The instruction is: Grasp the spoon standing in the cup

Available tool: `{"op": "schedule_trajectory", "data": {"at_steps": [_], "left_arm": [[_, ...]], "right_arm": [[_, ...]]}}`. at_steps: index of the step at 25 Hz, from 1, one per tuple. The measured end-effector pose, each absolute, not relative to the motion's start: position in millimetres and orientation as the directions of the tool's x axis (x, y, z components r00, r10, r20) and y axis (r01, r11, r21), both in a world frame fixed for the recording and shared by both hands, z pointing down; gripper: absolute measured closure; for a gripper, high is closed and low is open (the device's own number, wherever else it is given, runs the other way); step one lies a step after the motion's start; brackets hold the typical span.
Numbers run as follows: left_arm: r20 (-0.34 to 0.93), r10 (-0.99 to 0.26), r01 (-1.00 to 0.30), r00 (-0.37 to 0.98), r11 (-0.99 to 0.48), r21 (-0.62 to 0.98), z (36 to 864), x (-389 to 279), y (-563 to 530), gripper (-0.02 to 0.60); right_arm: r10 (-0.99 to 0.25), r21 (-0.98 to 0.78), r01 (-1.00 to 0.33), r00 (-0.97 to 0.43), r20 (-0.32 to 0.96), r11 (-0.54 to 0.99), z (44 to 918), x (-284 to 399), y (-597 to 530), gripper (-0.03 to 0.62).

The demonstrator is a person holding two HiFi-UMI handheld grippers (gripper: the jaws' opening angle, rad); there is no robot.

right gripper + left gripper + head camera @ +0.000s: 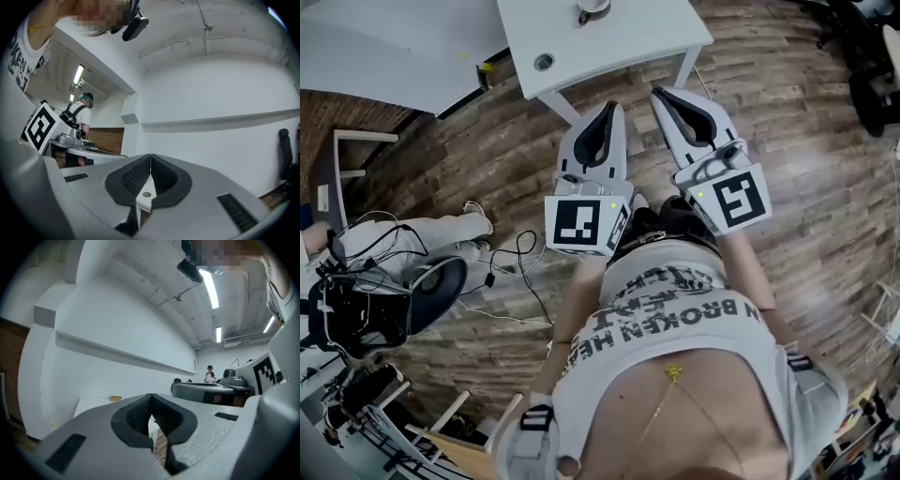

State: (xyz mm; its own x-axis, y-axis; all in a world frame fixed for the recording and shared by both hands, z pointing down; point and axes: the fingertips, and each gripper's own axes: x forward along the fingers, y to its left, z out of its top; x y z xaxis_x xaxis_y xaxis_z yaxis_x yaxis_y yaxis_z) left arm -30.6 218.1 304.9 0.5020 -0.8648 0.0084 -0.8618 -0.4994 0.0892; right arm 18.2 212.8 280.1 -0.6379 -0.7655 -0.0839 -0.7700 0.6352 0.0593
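The cup [593, 9] stands on the white table [619, 47] at the top edge of the head view, partly cut off by the frame. I cannot make out the spoon in it. Both grippers are held close to the person's body over the wooden floor, pointing toward the table and well short of the cup. My left gripper [615, 106] is shut with nothing in it, its pads meeting in the left gripper view [151, 399]. My right gripper [660, 94] is likewise shut and empty, as its own view shows [150, 159].
The table has a round cable hole [544, 62] near its front corner. A second white table [384, 47] stands to the left. Cables [511, 272] and gear lie on the floor at left, and a black chair [872, 84] is at right. A person [82, 115] stands far off.
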Motion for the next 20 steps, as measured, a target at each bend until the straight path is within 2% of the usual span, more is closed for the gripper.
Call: {"op": "schedule_trajectory", "data": {"at_steps": [10,20], "left_arm": [[0.02,-0.915,-0.91,0.403,-0.399,0.114,311.9,-80.5,180.2,0.586],[0.038,-0.915,-0.913,0.401,-0.395,0.106,313.2,-46.8,75.3,0.586]], "right_arm": [[-0.751,0.078,-0.753,-0.658,-0.055,0.653,283.1,-0.4,163.1,0.586],[-0.706,0.048,-0.709,-0.706,-0.064,0.704,286.9,8.9,60.3,0.586]]}}
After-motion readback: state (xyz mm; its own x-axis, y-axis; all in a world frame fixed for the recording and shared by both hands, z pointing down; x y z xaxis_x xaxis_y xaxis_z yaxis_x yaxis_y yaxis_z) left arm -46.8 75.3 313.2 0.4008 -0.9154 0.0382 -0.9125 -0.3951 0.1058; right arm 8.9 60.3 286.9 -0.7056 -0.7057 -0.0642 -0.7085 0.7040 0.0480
